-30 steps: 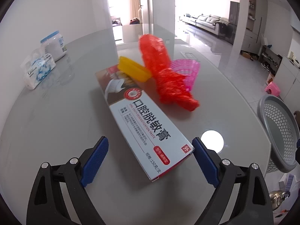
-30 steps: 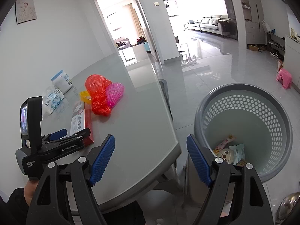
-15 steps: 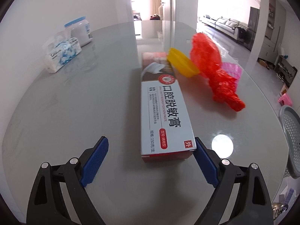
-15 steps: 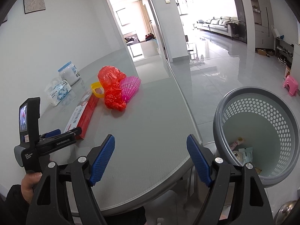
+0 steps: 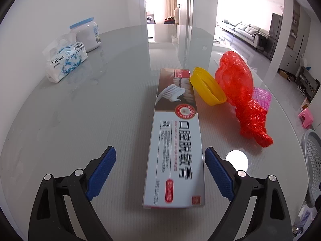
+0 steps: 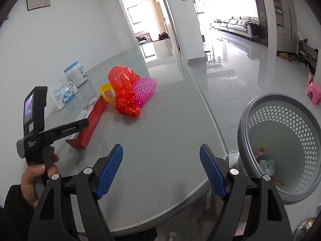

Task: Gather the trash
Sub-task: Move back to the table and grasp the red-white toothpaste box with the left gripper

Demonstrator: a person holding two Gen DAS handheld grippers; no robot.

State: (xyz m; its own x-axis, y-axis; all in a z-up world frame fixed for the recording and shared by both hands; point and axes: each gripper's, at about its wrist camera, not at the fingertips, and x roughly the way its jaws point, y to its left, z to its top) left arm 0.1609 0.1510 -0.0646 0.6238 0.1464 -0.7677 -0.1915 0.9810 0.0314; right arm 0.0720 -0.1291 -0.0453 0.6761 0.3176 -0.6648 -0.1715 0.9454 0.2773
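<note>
A long toothpaste box [image 5: 176, 140] lies on the grey table [image 5: 80, 120], its near end between the wide-open fingers of my left gripper [image 5: 160, 170], not touched. Beyond it lie a yellow plastic lid [image 5: 207, 89], a crumpled red plastic bag [image 5: 242, 98] and a pink shell-shaped piece [image 5: 261, 98]. In the right wrist view the box [image 6: 90, 120], bag [image 6: 124, 88] and pink shell [image 6: 144, 89] show at left. My right gripper [image 6: 161, 170] is open and empty above the table's near edge. The grey perforated bin [image 6: 284, 152] stands on the floor to its right, holding a few wrappers.
A tissue pack [image 5: 64, 60] and a white jar with a blue lid [image 5: 86, 34] stand at the table's far left by the wall. A pink stool [image 5: 306, 118] sits on the floor. The table edge runs close to the bin [image 5: 313, 160].
My left gripper has swung to line up with the toothpaste box and moved forward, so the box end now lies between its fingers. My right gripper has shifted left, away from the bin.
</note>
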